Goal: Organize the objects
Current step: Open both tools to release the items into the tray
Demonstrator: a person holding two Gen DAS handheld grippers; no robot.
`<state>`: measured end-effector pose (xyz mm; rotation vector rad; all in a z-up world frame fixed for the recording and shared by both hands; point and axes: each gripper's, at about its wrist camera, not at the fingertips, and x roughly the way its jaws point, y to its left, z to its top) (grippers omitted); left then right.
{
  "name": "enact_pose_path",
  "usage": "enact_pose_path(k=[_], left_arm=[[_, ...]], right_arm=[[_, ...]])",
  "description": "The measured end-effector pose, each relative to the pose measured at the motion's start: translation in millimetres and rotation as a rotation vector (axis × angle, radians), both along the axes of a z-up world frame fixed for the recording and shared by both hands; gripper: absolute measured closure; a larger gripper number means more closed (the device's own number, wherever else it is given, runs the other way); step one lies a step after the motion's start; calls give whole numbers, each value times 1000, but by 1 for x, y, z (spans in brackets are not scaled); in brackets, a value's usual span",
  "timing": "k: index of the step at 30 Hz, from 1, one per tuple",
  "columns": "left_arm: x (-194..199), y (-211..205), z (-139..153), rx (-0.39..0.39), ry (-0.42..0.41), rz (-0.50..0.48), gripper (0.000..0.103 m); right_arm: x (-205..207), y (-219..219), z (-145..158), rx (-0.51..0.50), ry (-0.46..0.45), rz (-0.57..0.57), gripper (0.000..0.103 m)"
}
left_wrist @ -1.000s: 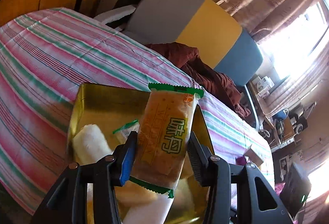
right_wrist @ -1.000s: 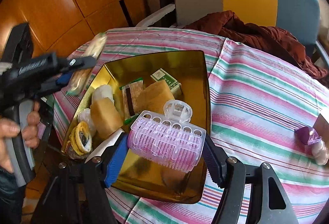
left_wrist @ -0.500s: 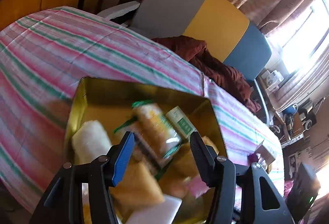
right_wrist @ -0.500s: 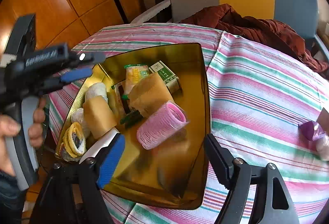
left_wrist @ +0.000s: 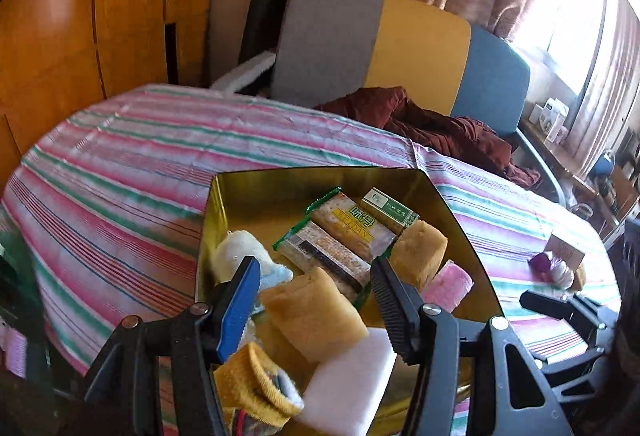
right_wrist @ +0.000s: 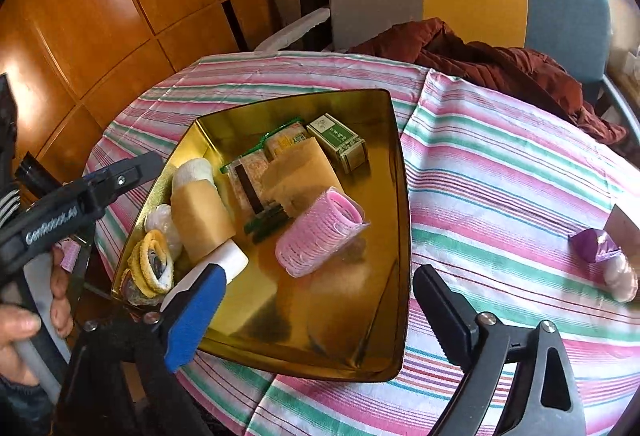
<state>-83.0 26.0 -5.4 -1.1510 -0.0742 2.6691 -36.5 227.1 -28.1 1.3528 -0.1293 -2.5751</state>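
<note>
A gold tray (right_wrist: 403, 236) sits on the striped tablecloth and holds several items. The green-edged snack packet (left_wrist: 346, 232) lies flat inside it, next to a green box (right_wrist: 338, 141). My left gripper (left_wrist: 314, 276) hovers open over the tray's near end, with nothing between its pads. A pink hair roller (right_wrist: 320, 232) rests on its side on the tray floor. Above it my right gripper (right_wrist: 320, 284) has its jaws opening wide, free of the roller. The left gripper (right_wrist: 136, 169) also shows at the tray's left rim, held by a hand.
Tan sponges (left_wrist: 316, 312), a white block (left_wrist: 348, 384) and a yellow sock roll (right_wrist: 154, 268) fill the tray's near-left side. A purple wrapped item (right_wrist: 592, 244) and a small box (left_wrist: 566, 252) lie on the cloth to the right. A chair with a maroon garment (right_wrist: 500, 63) stands behind the table.
The left gripper let go of the snack packet, which dropped into the tray, and then swung sideways. The right gripper released the pink roller into the tray and spread its jaws wider.
</note>
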Motion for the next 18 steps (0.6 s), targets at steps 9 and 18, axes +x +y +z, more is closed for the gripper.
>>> enact_pose_path(k=[9, 18], left_arm=[[28, 12, 5, -72, 60, -30, 45], [42, 20, 4, -81, 55, -56, 45]], right_arm=[[10, -4, 3, 4, 14, -8, 3], [19, -1, 5, 20, 35, -27, 1]])
